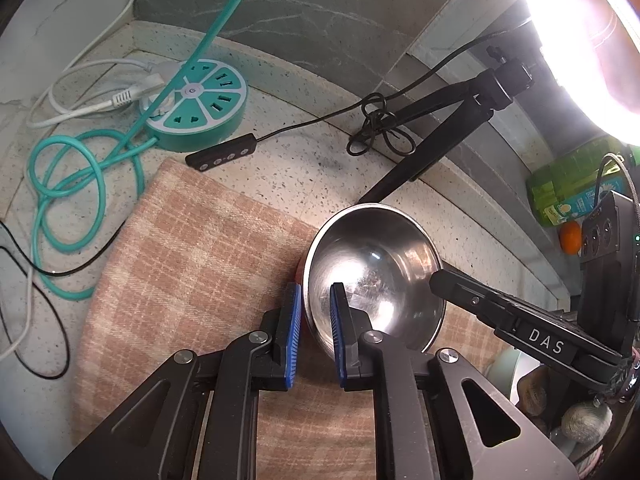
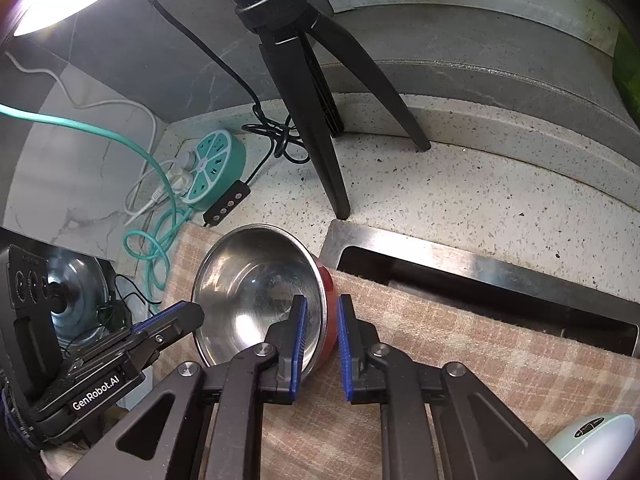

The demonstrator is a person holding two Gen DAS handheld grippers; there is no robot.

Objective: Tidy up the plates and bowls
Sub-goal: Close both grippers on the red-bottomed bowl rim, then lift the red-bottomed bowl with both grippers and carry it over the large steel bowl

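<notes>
A steel bowl (image 1: 376,272) with a red outside (image 2: 326,300) stands on a pink checked cloth (image 1: 192,264). My left gripper (image 1: 316,332) straddles the bowl's left rim, one blue pad inside and one outside, with a gap around the wall. My right gripper (image 2: 322,344) straddles the opposite rim the same way, jaws apart. Each gripper also shows in the other's view: the right one (image 1: 440,280) and the left one (image 2: 192,312). A pale green dish (image 2: 592,440) peeks in at the lower right.
A black tripod (image 2: 320,120) under a bright ring lamp stands behind the bowl. A teal round power strip (image 1: 200,104) with coiled cables lies at the back left. A steel sink rim (image 2: 440,248) borders the cloth. Green packets and an orange (image 1: 570,236) sit at the right.
</notes>
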